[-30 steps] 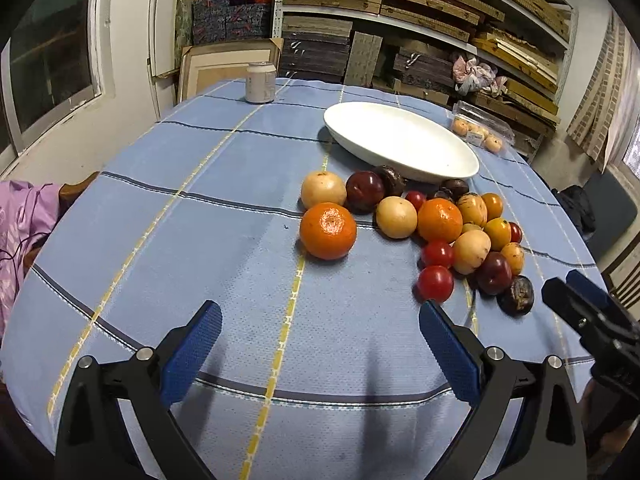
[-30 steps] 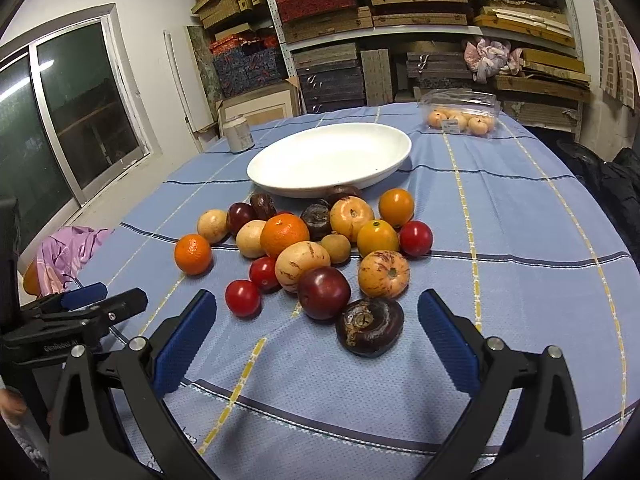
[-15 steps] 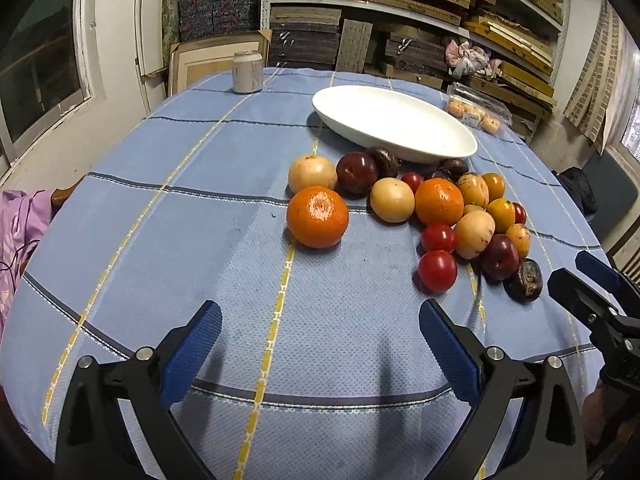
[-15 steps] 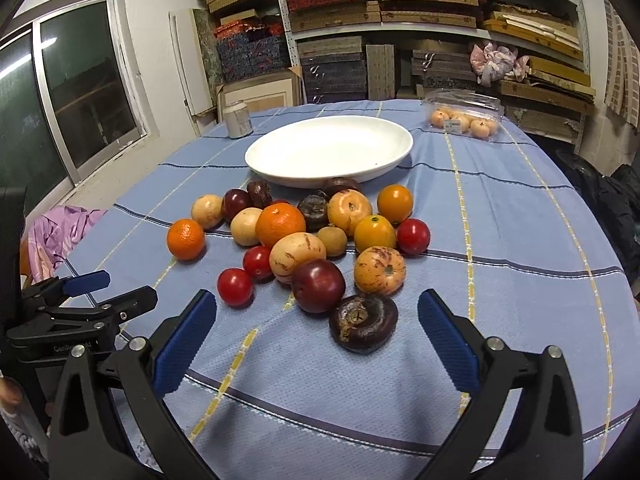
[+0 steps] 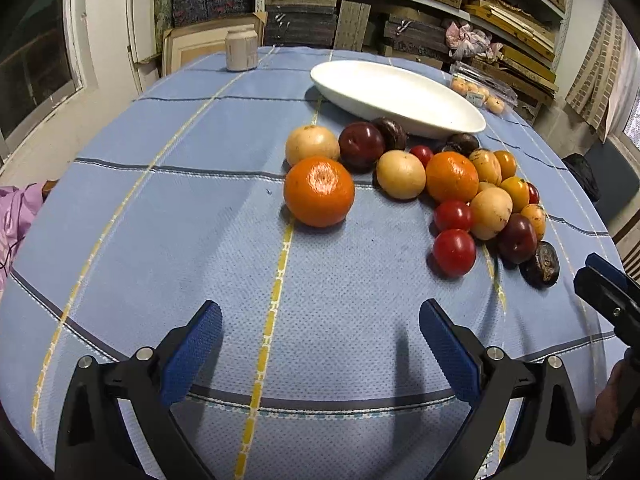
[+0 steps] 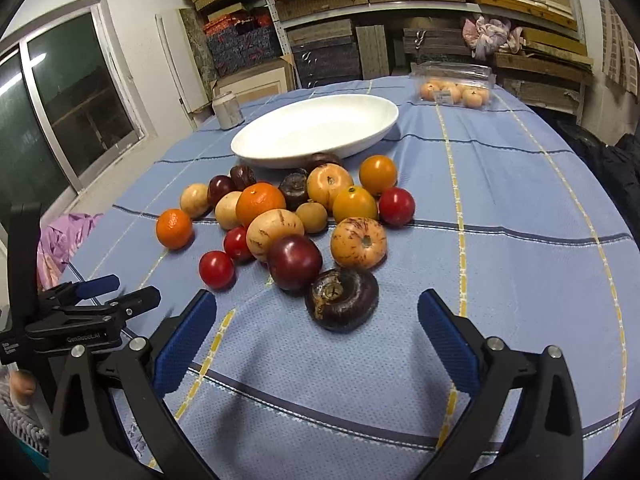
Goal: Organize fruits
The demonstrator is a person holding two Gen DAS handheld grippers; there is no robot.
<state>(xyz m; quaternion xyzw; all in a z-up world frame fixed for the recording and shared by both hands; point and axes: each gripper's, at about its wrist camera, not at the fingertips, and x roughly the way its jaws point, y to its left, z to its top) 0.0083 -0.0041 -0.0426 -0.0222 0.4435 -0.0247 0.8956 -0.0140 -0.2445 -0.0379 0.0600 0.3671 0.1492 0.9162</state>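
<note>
Fruits: loose pile of round orange, red, tan and dark fruit [image 6: 296, 220] on blue checked desk [image 6: 500, 200], just before shallow white oval dish [image 6: 316, 130].
Left tool [image 5: 320, 344]: spread wide, empty; big orange mandarin [image 5: 319, 191] straight ahead, nearest.
Right tool [image 6: 316, 336]: spread wide, empty; wrinkled dark purple fruit [image 6: 342, 304] straight ahead.

A pale can [image 5: 241, 49] stands near cluttered shelves [image 6: 400, 20] and a window [image 6: 60, 112].

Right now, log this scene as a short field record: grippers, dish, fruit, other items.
left gripper: open, empty, above the tablecloth, facing the nearest orange
right gripper: open, empty, facing the dark wrinkled fruit
white dish: empty, behind the fruit pile
fruit: all loose on the blue tablecloth; oranges, red tomatoes, dark plums, tan and yellow fruits
other items: small tin at the far edge; clear pack of small fruits beyond the dish
</note>
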